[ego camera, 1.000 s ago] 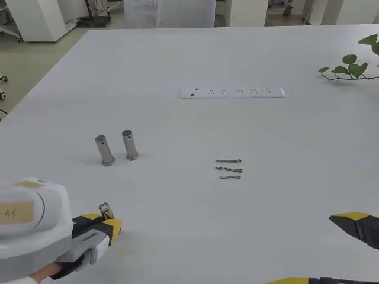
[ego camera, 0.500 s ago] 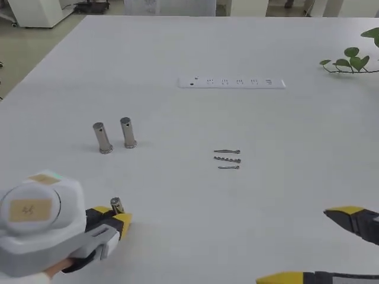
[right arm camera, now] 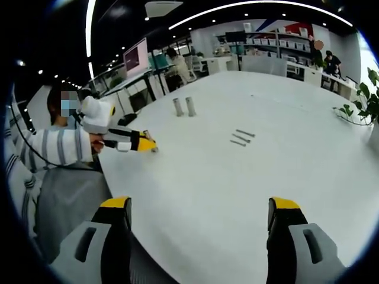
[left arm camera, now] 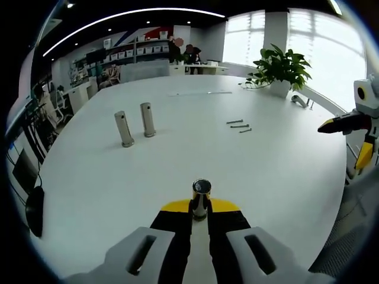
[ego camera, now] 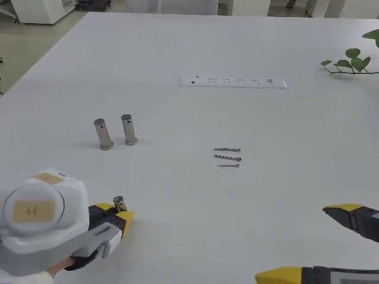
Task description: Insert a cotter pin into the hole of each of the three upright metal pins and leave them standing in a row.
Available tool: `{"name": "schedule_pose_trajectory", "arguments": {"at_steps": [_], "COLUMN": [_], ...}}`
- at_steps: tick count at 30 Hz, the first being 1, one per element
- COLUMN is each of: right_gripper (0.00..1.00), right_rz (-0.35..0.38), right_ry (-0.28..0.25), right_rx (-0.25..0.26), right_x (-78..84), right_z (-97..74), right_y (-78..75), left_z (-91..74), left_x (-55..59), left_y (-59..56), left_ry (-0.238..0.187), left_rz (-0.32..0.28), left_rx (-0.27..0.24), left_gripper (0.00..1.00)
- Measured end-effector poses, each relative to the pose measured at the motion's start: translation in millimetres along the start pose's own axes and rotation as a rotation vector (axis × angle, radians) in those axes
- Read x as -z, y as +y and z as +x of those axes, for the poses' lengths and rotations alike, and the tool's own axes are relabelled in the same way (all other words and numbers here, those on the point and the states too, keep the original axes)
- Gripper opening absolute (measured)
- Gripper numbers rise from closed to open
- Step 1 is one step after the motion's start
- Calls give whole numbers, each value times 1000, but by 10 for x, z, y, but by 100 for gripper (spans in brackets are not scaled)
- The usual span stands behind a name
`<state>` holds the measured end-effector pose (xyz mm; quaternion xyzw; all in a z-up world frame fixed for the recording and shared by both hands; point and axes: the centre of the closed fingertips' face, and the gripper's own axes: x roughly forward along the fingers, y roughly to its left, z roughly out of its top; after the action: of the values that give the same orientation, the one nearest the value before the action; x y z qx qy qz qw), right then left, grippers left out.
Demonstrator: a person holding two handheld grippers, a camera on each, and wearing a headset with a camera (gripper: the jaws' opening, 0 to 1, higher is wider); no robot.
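Two steel pins [ego camera: 103, 134] [ego camera: 128, 129] stand upright side by side on the white table [ego camera: 189, 207], left of centre. A third pin [ego camera: 119, 204] is upright between the yellow-tipped jaws of my left gripper [ego camera: 116, 212], near the front left. In the left gripper view that gripper [left arm camera: 200, 208] is shut on the third pin [left arm camera: 201, 197] low on its shaft. Three cotter pins [ego camera: 228, 157] lie in a short stack at mid-table. My right gripper [ego camera: 311, 242] hovers at the front right, open wide and holding nothing; its own view also shows this gripper [right arm camera: 200, 207] open.
A white power strip [ego camera: 233, 81] lies across the far middle of the table. Green plant leaves [ego camera: 352, 62] reach in at the far right edge. A person in a striped sleeve [right arm camera: 53, 148] is beside the table in the right gripper view.
My left gripper has carried the third pin a little to the right, away from the front left corner. The head camera has tilted slightly. The right gripper has hardly moved.
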<state>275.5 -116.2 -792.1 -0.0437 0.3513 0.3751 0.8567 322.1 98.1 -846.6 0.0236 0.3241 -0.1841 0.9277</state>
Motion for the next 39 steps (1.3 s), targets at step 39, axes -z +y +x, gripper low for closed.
{"name": "schedule_pose_trajectory", "arguments": {"at_steps": [39], "right_gripper": [92], "right_rz": [-228], "right_ry": [26], "right_rx": [-73], "right_x": [-563], "right_z": [304], "right_y": [-223], "left_z": [-229], "left_x": [181], "left_y": [91], "left_ry": [82], "left_rz": [-10], "left_rx": [18], "left_gripper": [46]}}
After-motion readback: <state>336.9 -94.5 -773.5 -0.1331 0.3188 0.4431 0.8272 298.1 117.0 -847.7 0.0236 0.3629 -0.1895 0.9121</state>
